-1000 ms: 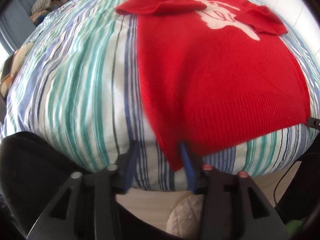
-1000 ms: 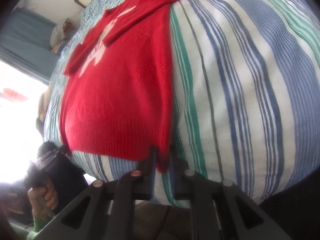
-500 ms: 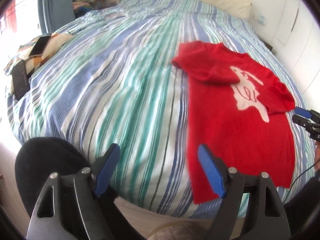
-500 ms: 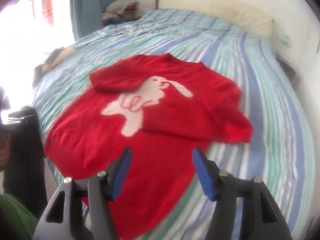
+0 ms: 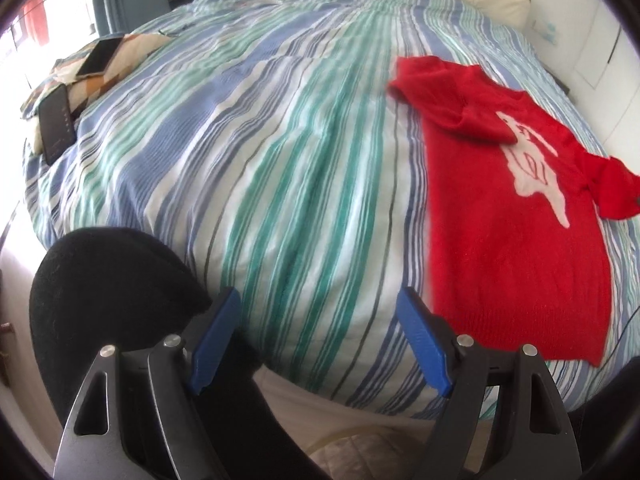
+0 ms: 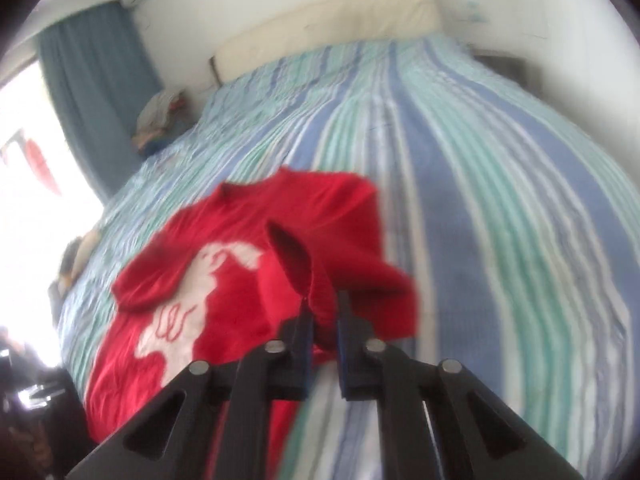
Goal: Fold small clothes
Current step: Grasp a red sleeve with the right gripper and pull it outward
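Note:
A small red sweater (image 5: 516, 232) with a white rabbit on its chest lies flat on the striped bed, both sleeves folded in over the front. My left gripper (image 5: 320, 340) is open and empty, held back near the bed's front edge, left of the sweater's hem. In the right wrist view the sweater (image 6: 224, 300) fills the lower left. My right gripper (image 6: 323, 320) is shut on the sweater's right sleeve (image 6: 360, 288), which bunches up between the fingers.
The blue, green and white striped duvet (image 5: 260, 168) covers the whole bed. Two phones (image 5: 56, 124) lie on a patterned cushion at the far left edge. A dark rounded shape (image 5: 112, 280) sits low left. A blue curtain (image 6: 92, 92) and a headboard (image 6: 328, 24) stand behind.
Both grippers let go of the sweater's hem and opened. The left pulled back to the left and stays open. The right swung to the right sleeve and closed on it.

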